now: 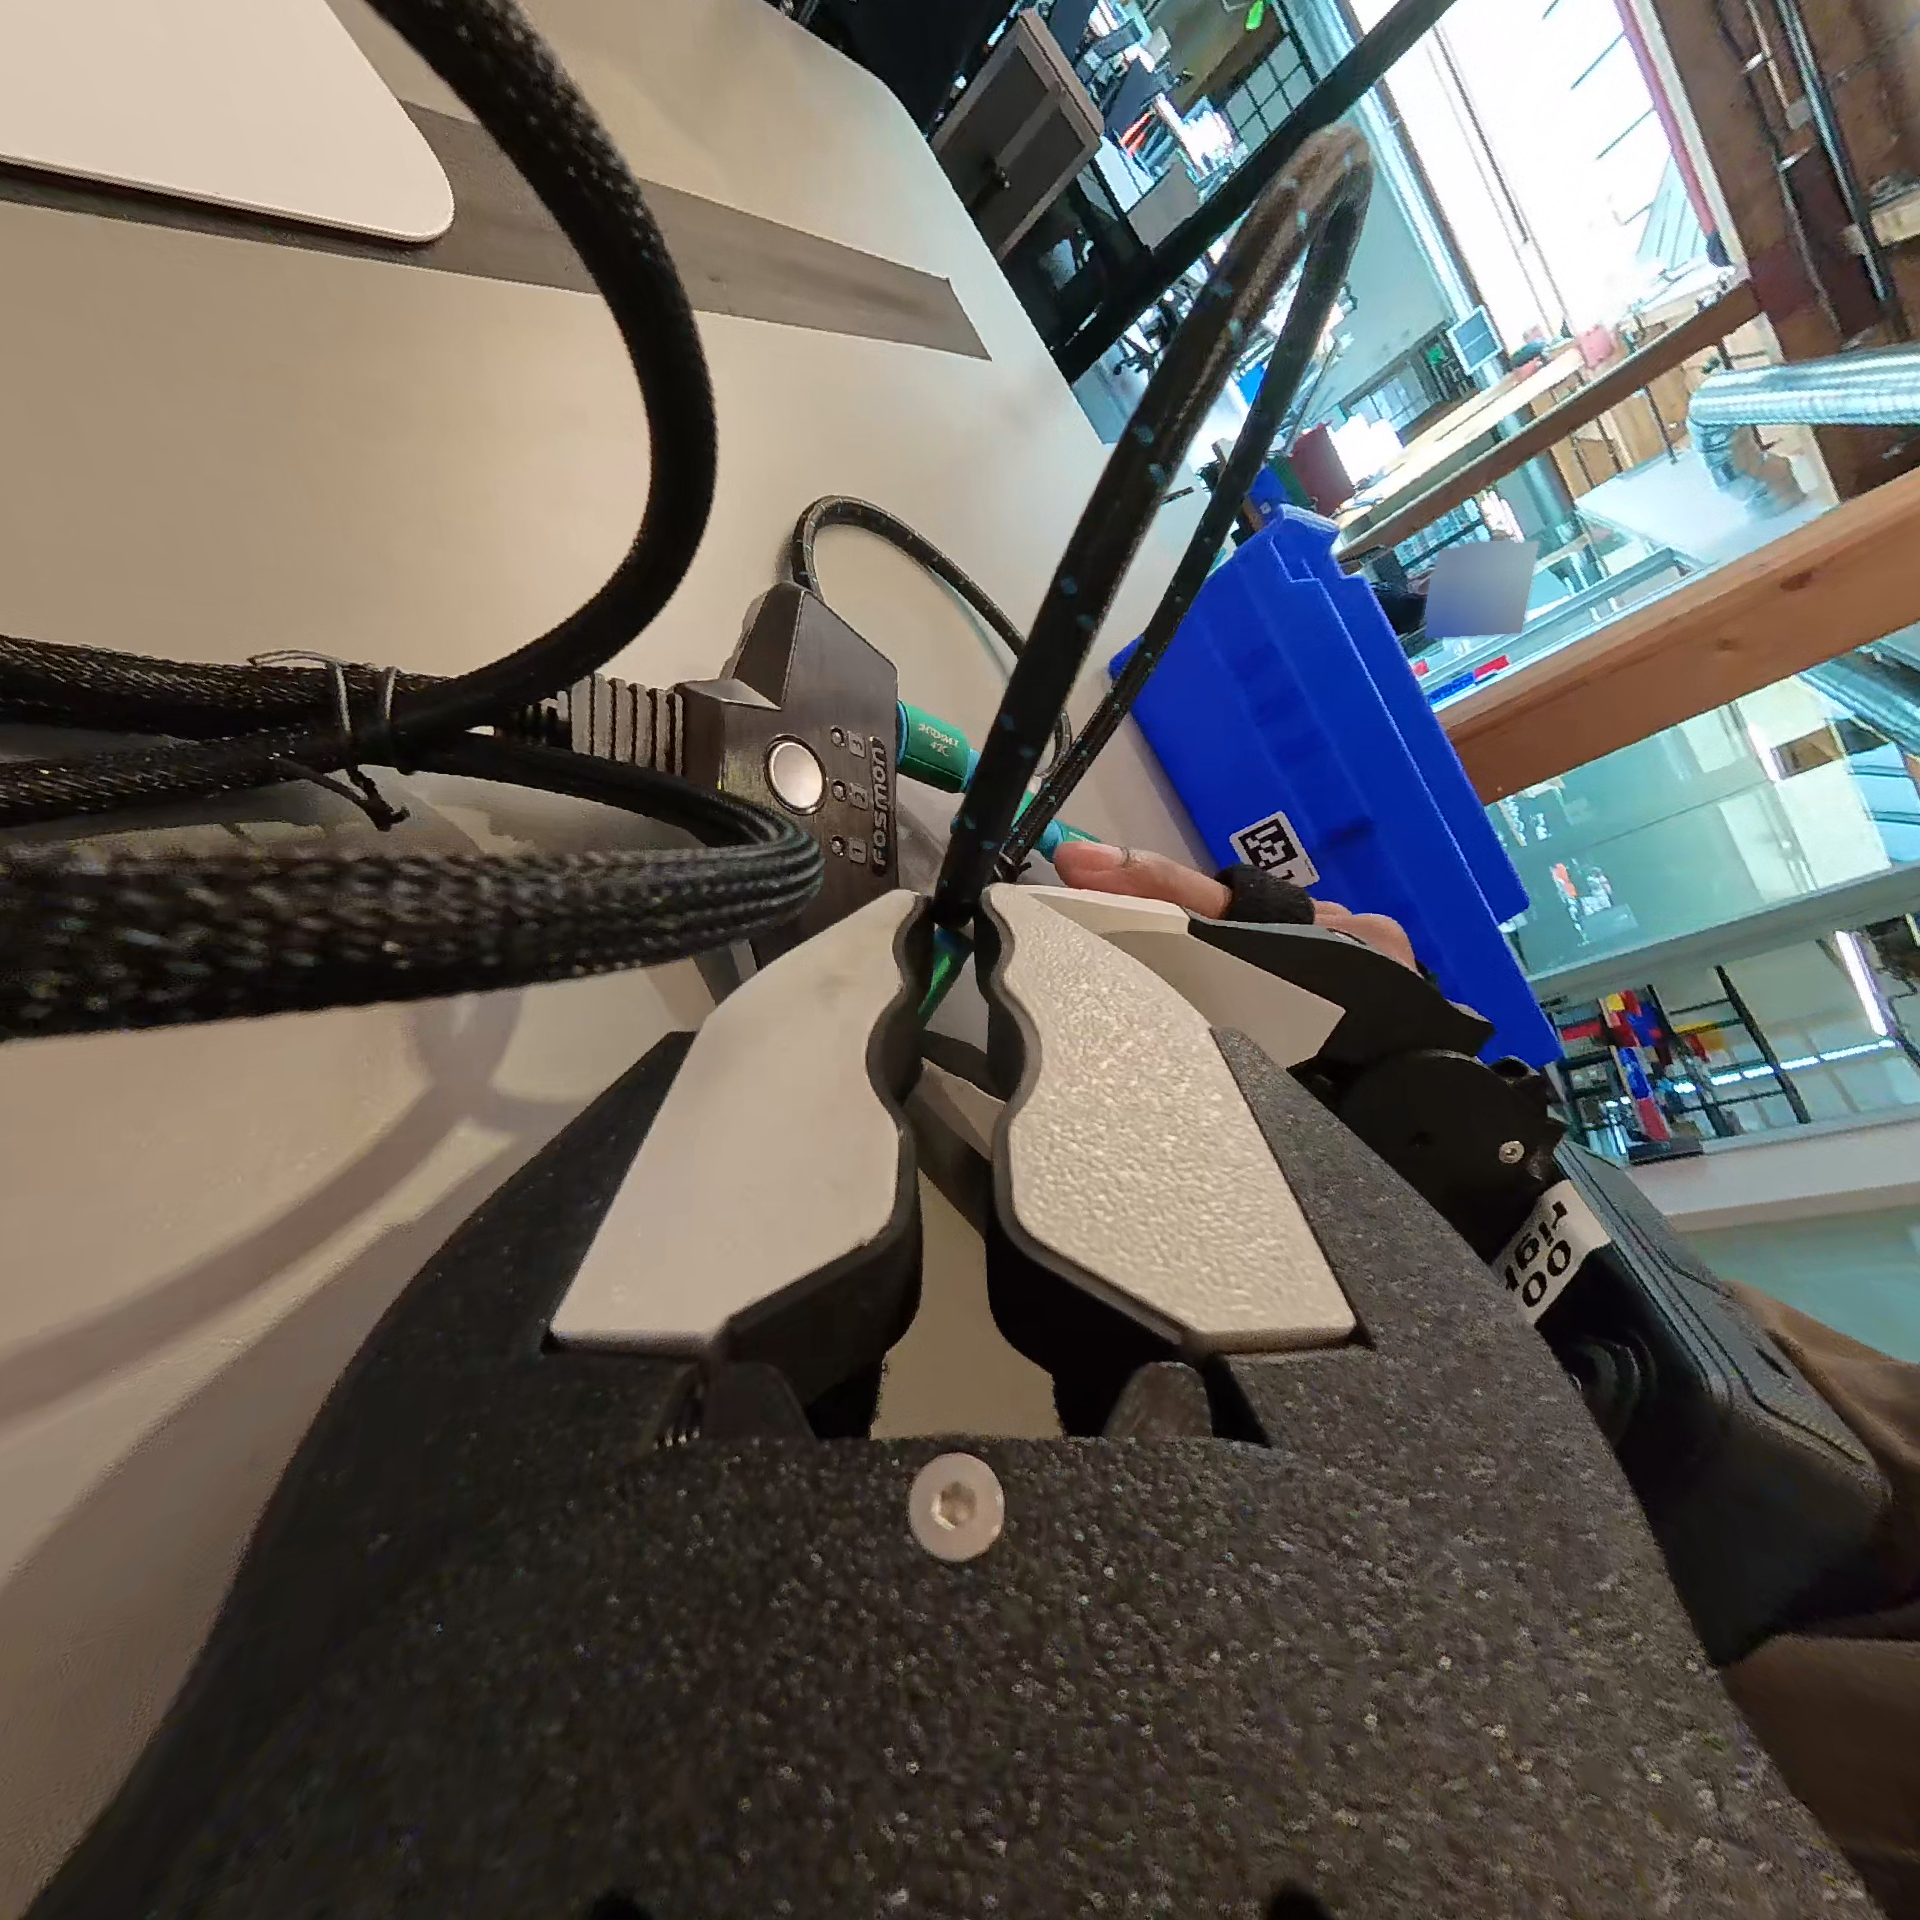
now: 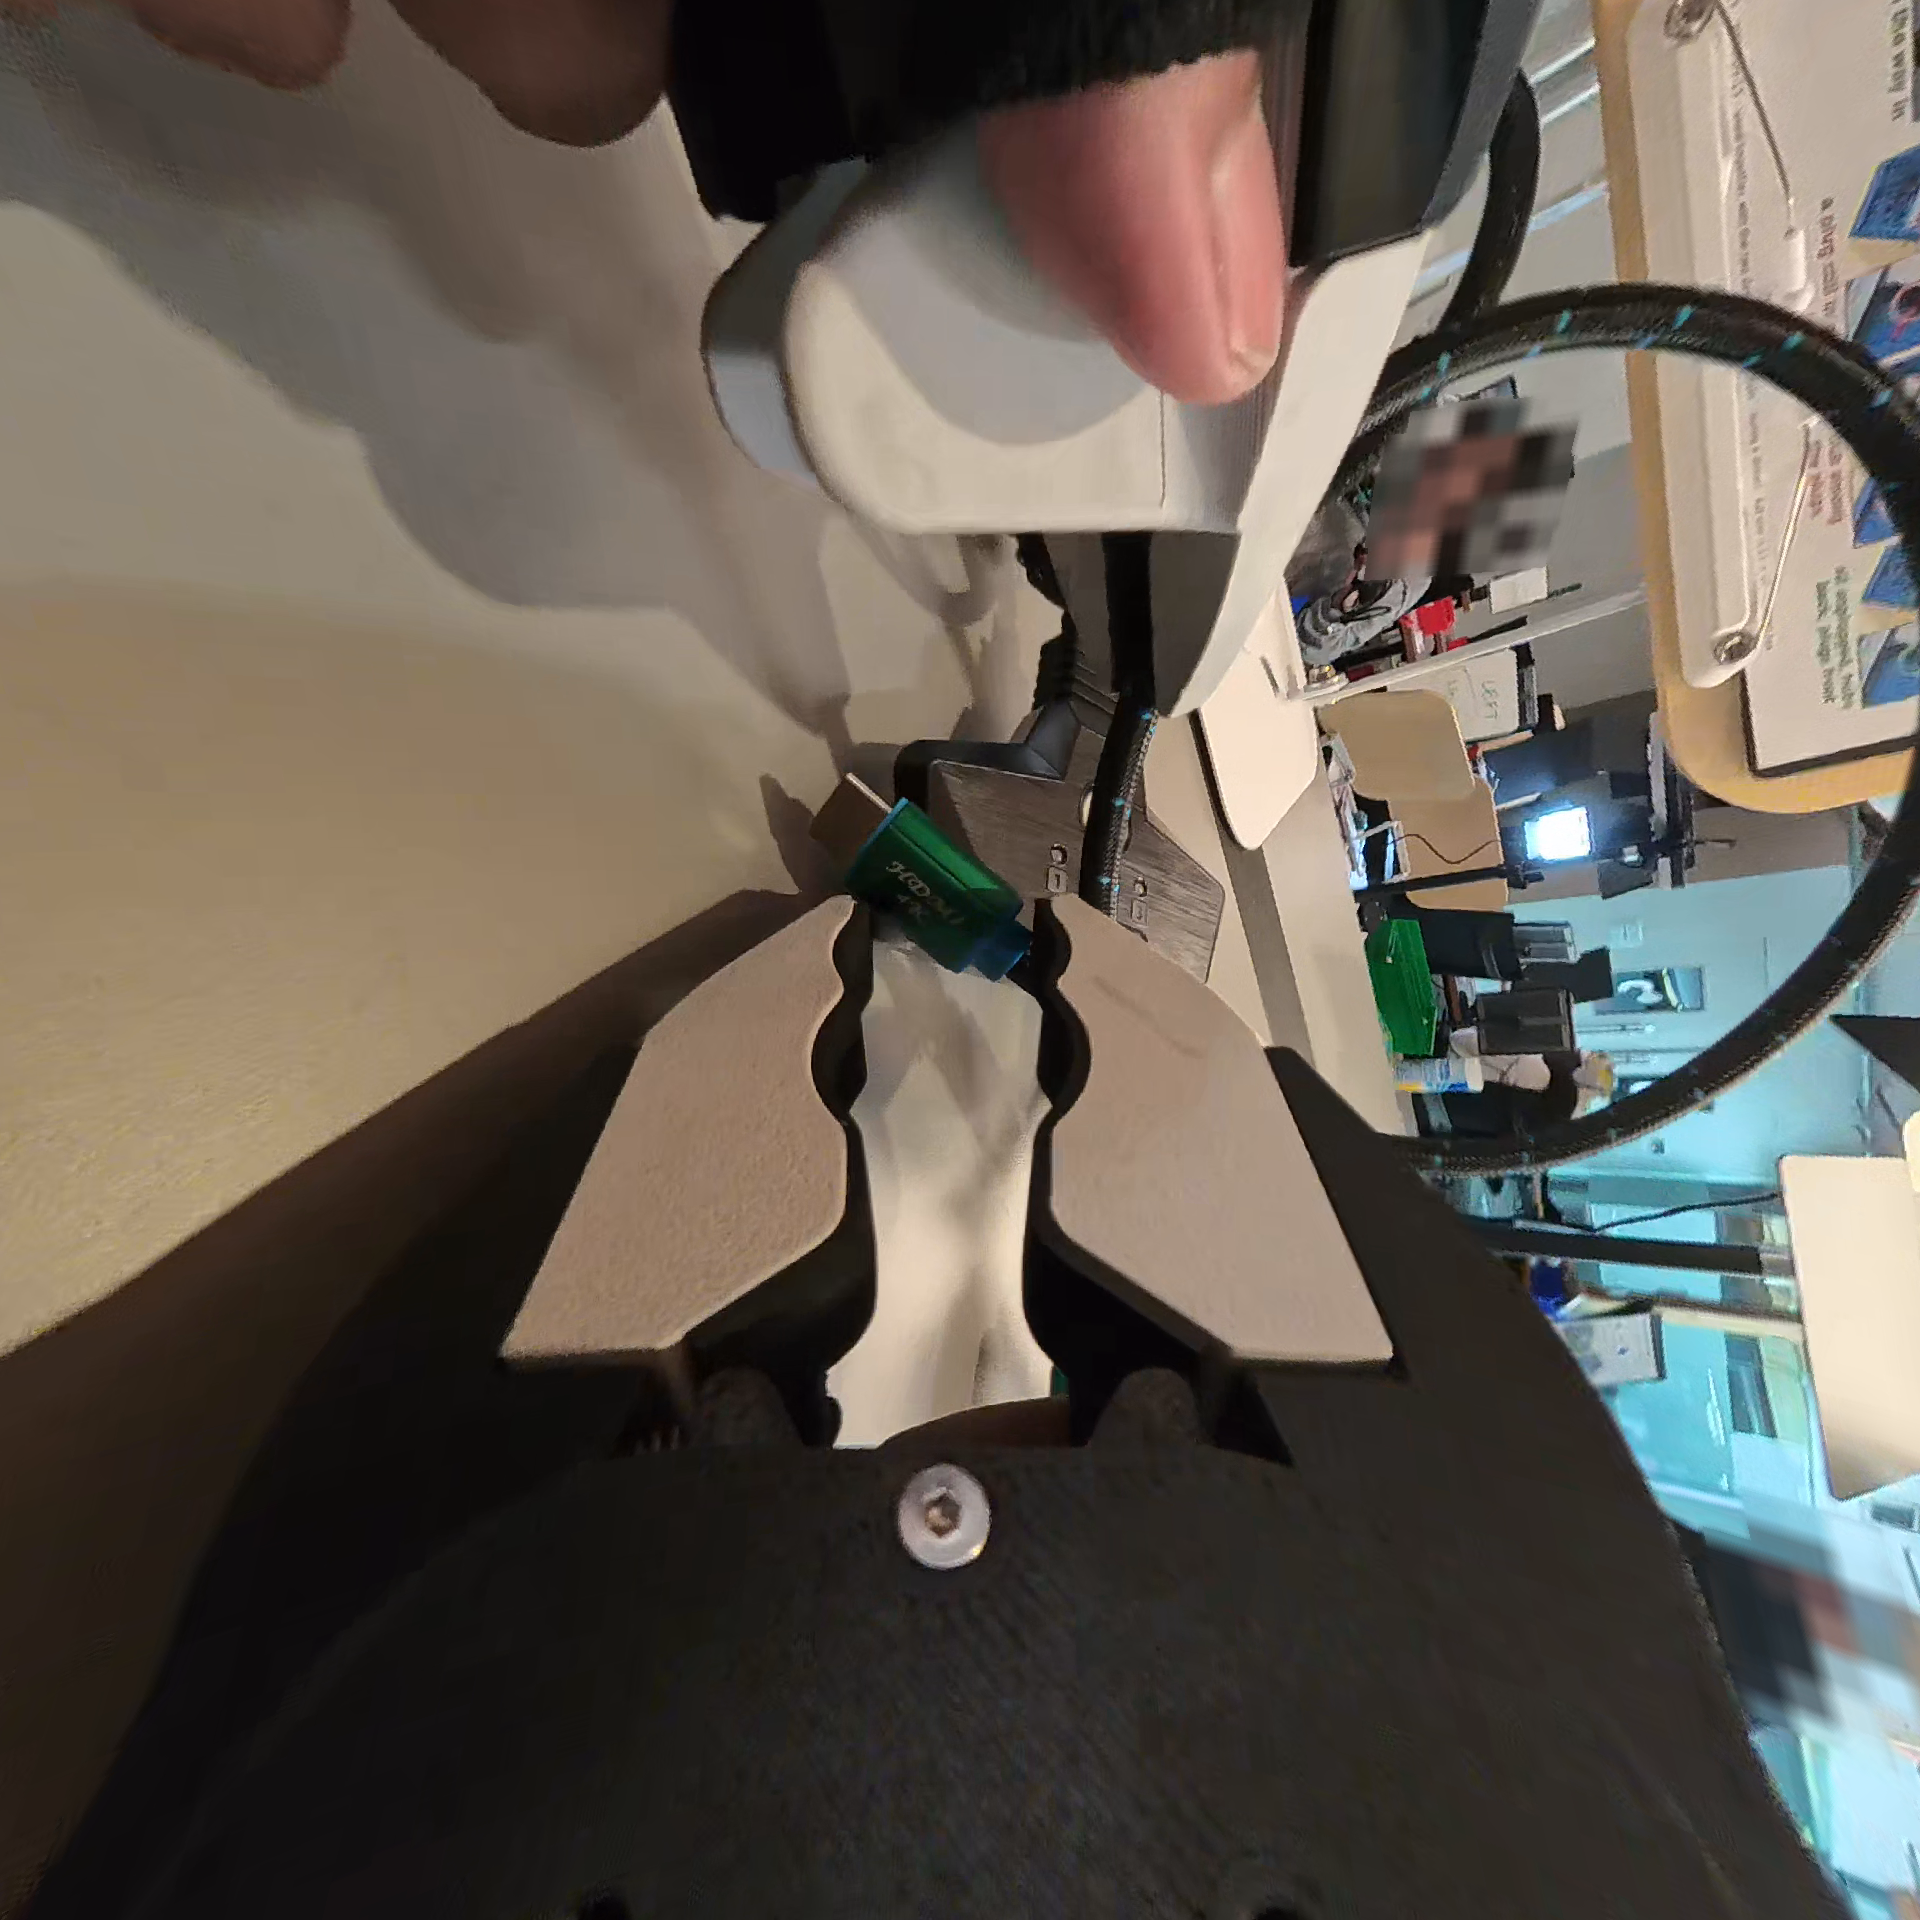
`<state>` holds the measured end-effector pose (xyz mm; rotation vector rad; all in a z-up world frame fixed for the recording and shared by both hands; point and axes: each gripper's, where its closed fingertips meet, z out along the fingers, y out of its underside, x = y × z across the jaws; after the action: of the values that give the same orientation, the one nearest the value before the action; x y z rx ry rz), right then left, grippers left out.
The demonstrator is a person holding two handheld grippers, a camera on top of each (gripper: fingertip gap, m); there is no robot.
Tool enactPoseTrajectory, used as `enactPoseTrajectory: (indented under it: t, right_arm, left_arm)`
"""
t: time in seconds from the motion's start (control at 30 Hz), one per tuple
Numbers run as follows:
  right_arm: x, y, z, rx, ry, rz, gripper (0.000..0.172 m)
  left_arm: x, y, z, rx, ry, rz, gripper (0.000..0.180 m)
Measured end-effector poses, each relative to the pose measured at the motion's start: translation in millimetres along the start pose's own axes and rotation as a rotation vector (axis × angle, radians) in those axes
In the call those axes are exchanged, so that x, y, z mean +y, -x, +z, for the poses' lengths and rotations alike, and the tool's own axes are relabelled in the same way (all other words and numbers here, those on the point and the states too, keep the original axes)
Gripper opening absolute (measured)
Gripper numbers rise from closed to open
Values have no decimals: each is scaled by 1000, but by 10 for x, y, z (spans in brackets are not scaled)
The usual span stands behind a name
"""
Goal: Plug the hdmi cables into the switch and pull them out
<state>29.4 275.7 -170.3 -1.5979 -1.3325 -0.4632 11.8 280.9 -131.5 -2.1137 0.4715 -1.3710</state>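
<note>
The green metal-shelled cable plug point(image 2: 930, 899) lies on the pale tabletop point(image 2: 312, 831), just beside the brushed dark-grey switch box with a round button point(image 1: 800, 748). Its bare metal connector end points away from the right tool point(image 2: 945, 940).

**Right tool.** The jaws stand part-open around the rear of the plug. The blue collar at the cable end sits against the right-hand fingertip point(image 2: 1081, 935); the left-hand fingertip sits at the plug's other edge. I cannot tell if both pads press on it. The plug lies skewed across the gap, not square to the pads.

**Left tool.** The left tool point(image 1: 951, 920) is nearly closed on the black braided cable with blue flecks point(image 1: 1091, 582). The cable rises from the tips in a tall loop. A green streak shows low between its fingers.

**Likely faults, as I judge them:**
- Skewed plug: if the pads close on it at this angle, it is likely to twist or squirt out sideways.
- Stiff loop: the braided cable looks springy. Any pull from the left tool would drag the plug off its line.
- Crowding: the two tools and a person's bare fingertip point(image 1: 1122, 868) sit very close together, so a bump could shift the switch box.
- Snagging: a thick black sleeved cable bundle point(image 1: 416, 914) lies against the box and could catch the loop.
</note>
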Motion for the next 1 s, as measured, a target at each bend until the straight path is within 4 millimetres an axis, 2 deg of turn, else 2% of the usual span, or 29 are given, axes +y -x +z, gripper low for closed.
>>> enactPoseTrajectory:
  t: [0.03,0.2,0.43,0.57,0.77,1.0]
  right_arm:
    - [-15,4,-15,0,-13,-21,29]
    - [-110,-64,-126,57,-103,-134,28]
    - [-180,-185,-152,198,-127,-266,29]
    - [-262,-223,-189,226,-192,-241,36]
    - [-329,-176,-164,236,-215,-299,40]
    - [-335,-197,-160,260,-209,-341,35]
  left_arm:
    - [-5,8,-8,10,-3,-9,7]
    - [-65,-54,-56,99,-39,-41,7]
    - [-146,-90,-68,171,-94,-115,6]
    - [-172,-114,-102,212,-103,-128,6]
    - [-220,-92,-184,281,-130,-183,6]
    - [-169,-162,-146,311,-91,-167,6]
